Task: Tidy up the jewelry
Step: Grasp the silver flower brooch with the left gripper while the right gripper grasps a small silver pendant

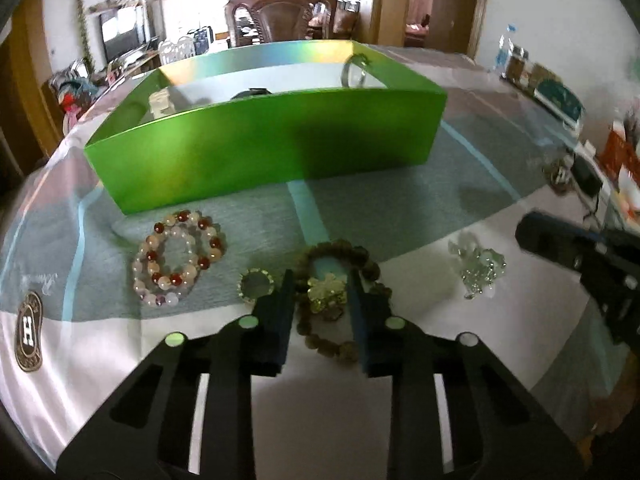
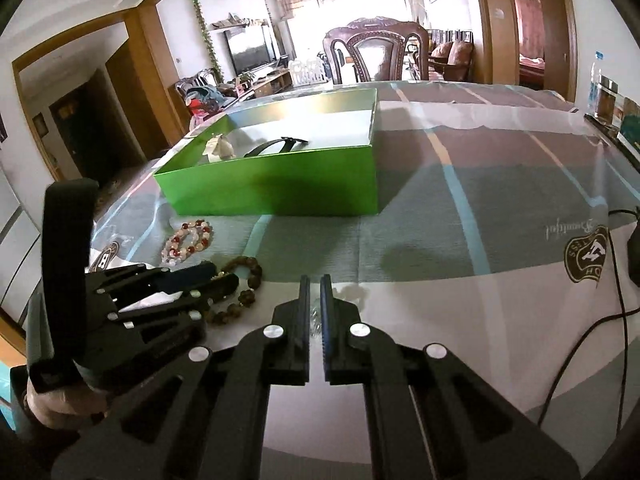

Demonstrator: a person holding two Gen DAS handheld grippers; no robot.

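- Left tool [image 1: 320, 292] is sitting low over the worktop [image 1: 400, 208], its two fingers spread and straddling a brown wooden-bead bracelet [image 1: 340, 264]; a pale yellow-green flower charm [image 1: 326, 292] is lying between the fingers, not yet pinched.
- A small gold-rimmed round piece [image 1: 256, 286] is resting just beside the left finger's outer side.
- A red-and-white bead bracelet [image 1: 178, 256] is lying coiled to the left of that, near the front wall of the green box [image 1: 280, 152].
- The green box is standing open on the striped cloth; a silver ring-like hoop [image 1: 354, 72] is leaning in its far right corner, and a dark strap [image 2: 276, 146] and a whitish piece [image 2: 220, 148] are lying on its floor.
- Right tool [image 2: 315, 300] is hovering close to the cloth, its fingers nearly pressed together with a narrow gap; something clear and glassy [image 2: 316, 318] is showing in that gap, but whether it is gripped I cannot tell.
- From the left wrist view, a clear crystal cluster [image 1: 478, 266] is lying on the cloth near the right tool's tip.
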